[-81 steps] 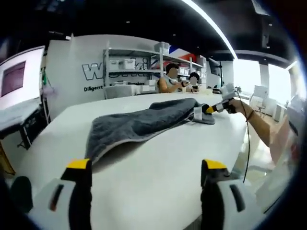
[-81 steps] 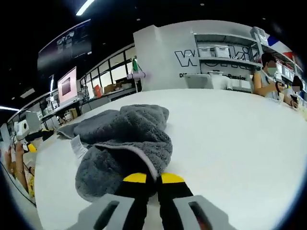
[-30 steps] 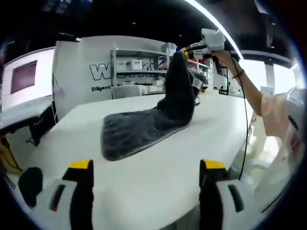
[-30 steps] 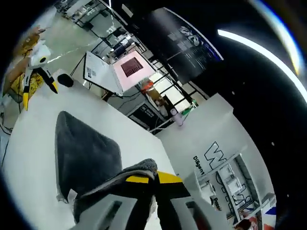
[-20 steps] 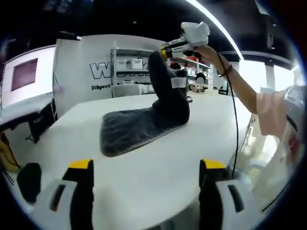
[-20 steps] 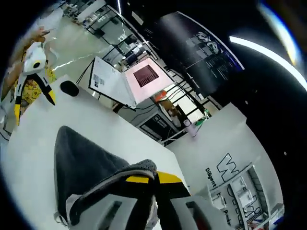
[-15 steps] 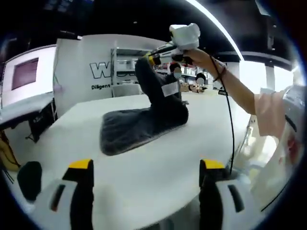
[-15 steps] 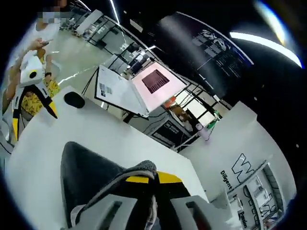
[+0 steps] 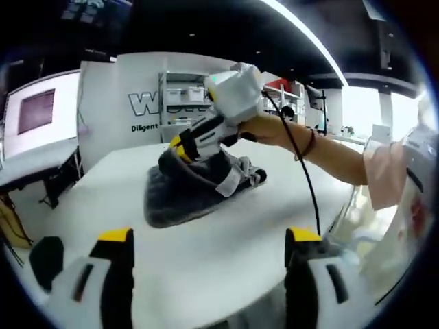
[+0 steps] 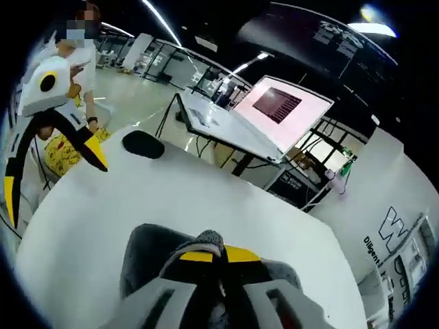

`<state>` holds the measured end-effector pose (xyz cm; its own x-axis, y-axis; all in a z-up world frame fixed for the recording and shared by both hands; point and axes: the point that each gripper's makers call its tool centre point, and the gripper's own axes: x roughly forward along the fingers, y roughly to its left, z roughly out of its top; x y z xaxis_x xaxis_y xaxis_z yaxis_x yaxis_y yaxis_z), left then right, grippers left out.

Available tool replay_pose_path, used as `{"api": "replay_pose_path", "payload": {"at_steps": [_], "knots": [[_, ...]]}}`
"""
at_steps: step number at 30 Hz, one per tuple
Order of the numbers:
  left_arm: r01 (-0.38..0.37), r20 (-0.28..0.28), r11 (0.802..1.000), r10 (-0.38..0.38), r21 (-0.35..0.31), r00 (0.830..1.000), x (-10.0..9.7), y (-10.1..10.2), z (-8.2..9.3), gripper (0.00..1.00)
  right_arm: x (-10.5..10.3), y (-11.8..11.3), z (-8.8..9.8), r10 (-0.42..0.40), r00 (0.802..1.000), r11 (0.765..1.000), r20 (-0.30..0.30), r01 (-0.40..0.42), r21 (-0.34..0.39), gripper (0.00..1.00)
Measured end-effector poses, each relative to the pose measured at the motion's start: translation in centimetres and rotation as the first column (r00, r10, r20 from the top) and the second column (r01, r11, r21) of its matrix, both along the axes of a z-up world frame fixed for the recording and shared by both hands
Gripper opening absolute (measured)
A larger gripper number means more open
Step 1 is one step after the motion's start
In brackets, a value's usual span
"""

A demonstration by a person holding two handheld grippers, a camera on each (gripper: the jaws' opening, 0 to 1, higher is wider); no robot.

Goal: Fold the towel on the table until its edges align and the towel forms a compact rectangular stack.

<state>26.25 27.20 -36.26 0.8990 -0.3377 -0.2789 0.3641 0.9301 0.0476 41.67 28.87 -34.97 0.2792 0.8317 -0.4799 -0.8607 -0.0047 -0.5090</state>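
A grey towel (image 9: pixel 180 194) lies on the white table (image 9: pixel 226 253), its far half doubled over toward the near end, a white label (image 9: pixel 230 184) showing on the folded part. My right gripper (image 9: pixel 181 147), held by a hand, is shut on the towel's edge just above the lower layer. In the right gripper view the shut yellow-tipped jaws (image 10: pixel 212 256) pinch that edge, with grey towel (image 10: pixel 145 255) spread below them. My left gripper (image 9: pixel 209 236) hovers open over the table's near edge, apart from the towel. It also stands open at the left (image 10: pixel 51 175) of the right gripper view.
A black oval object (image 10: pixel 143 144) rests on the table (image 10: pixel 89 219) near the left gripper; it shows dark (image 9: pixel 45 253) at the lower left. A monitor with a pink screen (image 10: pixel 278 103) stands past the table. Shelves (image 9: pixel 185 92) line the back wall.
The right gripper has brought the held towel edge down from high above the table and over toward the near end, laying the far half onto the lying half. The left gripper has stayed put.
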Motion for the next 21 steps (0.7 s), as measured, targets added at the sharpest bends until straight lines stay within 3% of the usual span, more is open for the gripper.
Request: {"api": "replay_pose_path", "payload": {"at_steps": [3,6,9,16,21], "knots": [[-0.008,-0.002,1.0,0.008,0.0,1.0,-0.1,0.3,-0.1,0.96,0.1,-0.1,-1.1,-0.009,0.999,1.0,-0.039,0.009,-0.001,0.03],[-0.011,-0.006,1.0,0.011,0.002,1.0,-0.2,0.4,-0.2,0.96,0.4,-0.3,-0.9,-0.029,0.998,0.999,-0.052,0.03,0.021,0.05],[-0.012,-0.009,1.0,0.013,0.002,1.0,-0.2,0.4,-0.3,0.96,0.8,-0.7,-0.1,-0.056,0.997,0.998,-0.046,0.058,0.04,0.2],[-0.008,-0.014,1.0,0.008,0.005,1.0,-0.2,0.1,-0.5,0.96,1.4,-3.1,3.4,-0.104,0.995,0.988,-0.006,0.104,0.113,0.33],[0.005,-0.014,1.0,-0.005,0.011,1.0,0.0,-0.5,-0.4,0.96,2.1,-5.4,5.7,-0.148,0.988,0.968,-0.046,0.154,0.2,0.43]]}}
